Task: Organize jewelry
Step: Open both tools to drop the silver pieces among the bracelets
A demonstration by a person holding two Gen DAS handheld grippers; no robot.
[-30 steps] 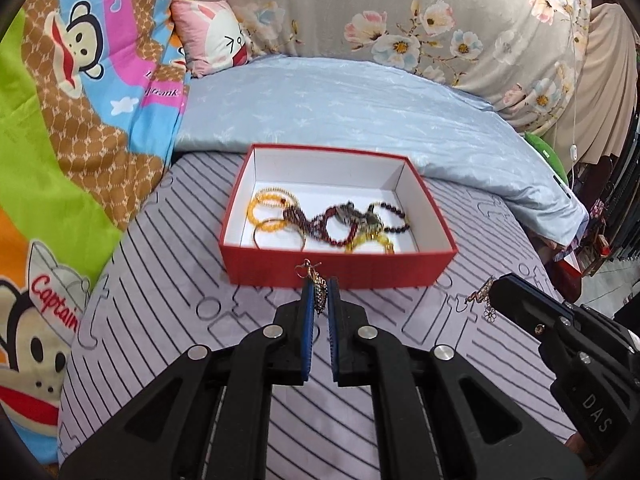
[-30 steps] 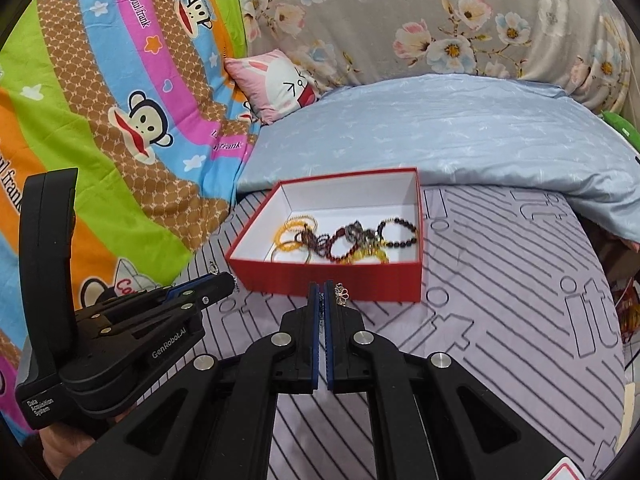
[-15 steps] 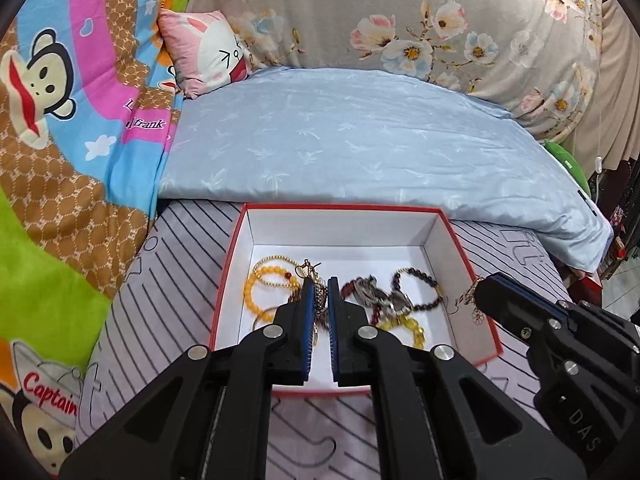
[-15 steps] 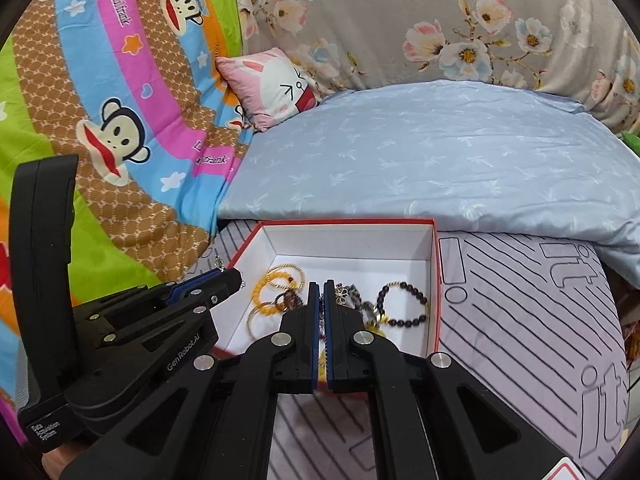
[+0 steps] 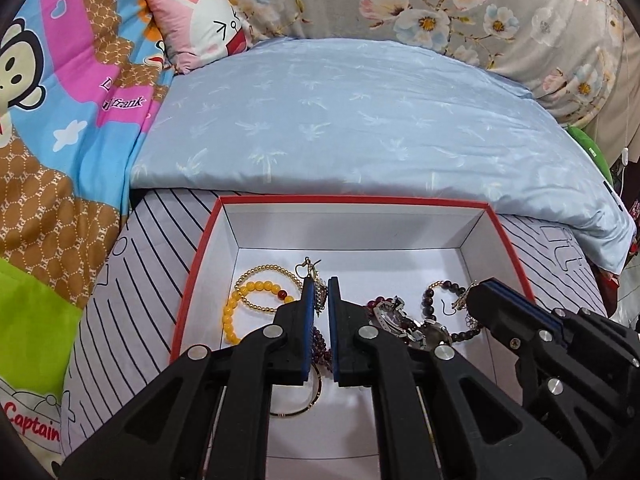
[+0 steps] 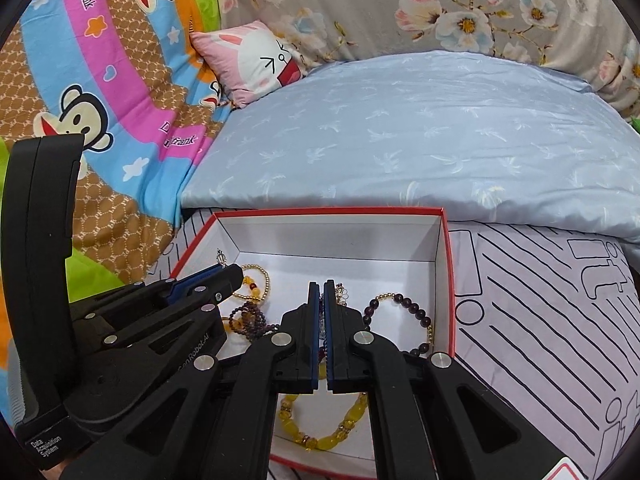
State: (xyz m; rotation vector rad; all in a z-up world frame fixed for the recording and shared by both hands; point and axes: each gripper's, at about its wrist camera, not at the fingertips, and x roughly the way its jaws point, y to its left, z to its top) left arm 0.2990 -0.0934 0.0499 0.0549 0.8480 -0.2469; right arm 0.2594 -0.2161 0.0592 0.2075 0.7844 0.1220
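Left gripper (image 5: pixel 319 286) pinches an earring (image 5: pixel 316 288) hook-up, hanging lengthwise over box (image 5: pixel 352 200)

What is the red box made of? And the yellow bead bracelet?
The red box looks like stiff cardboard: thin straight walls, matte white inside, red paper outside. The yellow bead bracelet looks like glass, resin or stone; its chunky beads are glossy and slightly see-through, so I cannot tell which.

**Layout at the box**

An open box (image 5: pixel 202 264) sat on the bed (image 5: pixel 152 264), with a pillow (image 5: pixel 360 120) behind it. Bracelets (image 5: pixel 256 292) lay inside. Both tongs, left (image 5: pixel 319 294) and right (image 6: pixel 323 294), hung side by side over the box interior.
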